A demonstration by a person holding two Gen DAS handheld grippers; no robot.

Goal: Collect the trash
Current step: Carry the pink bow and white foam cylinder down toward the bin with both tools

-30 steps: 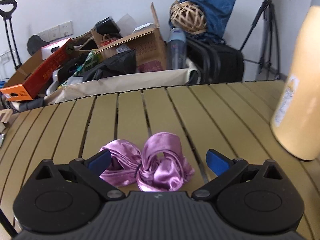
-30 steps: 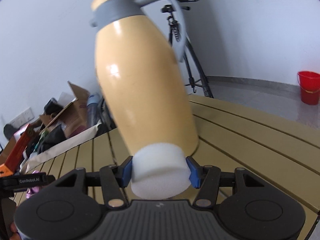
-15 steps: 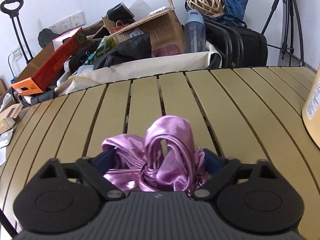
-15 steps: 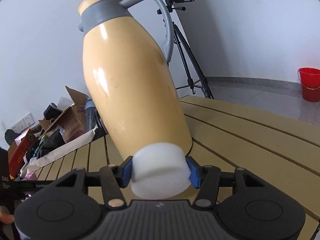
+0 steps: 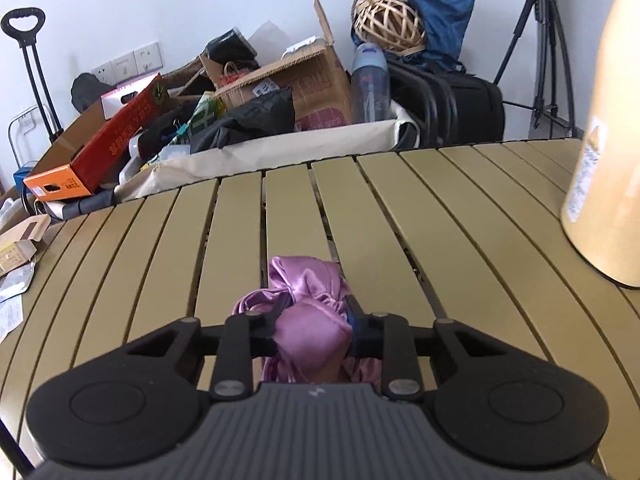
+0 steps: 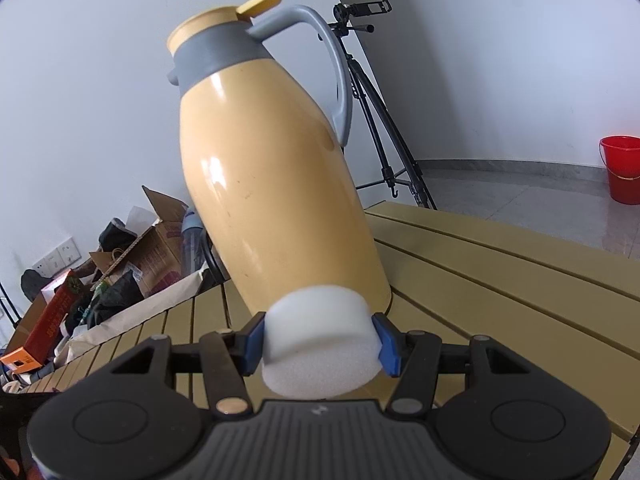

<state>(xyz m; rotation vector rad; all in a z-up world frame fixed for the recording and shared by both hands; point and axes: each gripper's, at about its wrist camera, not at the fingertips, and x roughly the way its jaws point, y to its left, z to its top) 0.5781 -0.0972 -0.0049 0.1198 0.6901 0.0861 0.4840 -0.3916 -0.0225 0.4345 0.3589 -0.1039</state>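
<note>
Ribbon point(image 5: 308, 320) and sponge point(image 6: 320, 340) gripped, not yet binned.
Left tongs point(image 5: 314, 322) are clenched on the ribbon, low over the worktop point(image 5: 400, 220); right tongs point(image 6: 320, 340) are clamped on the sponge beside the jug point(image 6: 272, 184).

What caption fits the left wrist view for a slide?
Left gripper shut on a purple satin cloth on the slatted table, yellow jug at right.

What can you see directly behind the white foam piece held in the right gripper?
Behind the white foam piece stands the yellow thermos jug on the slatted table. The foam covers the jug's lower front, so whether they touch cannot be seen.
</note>
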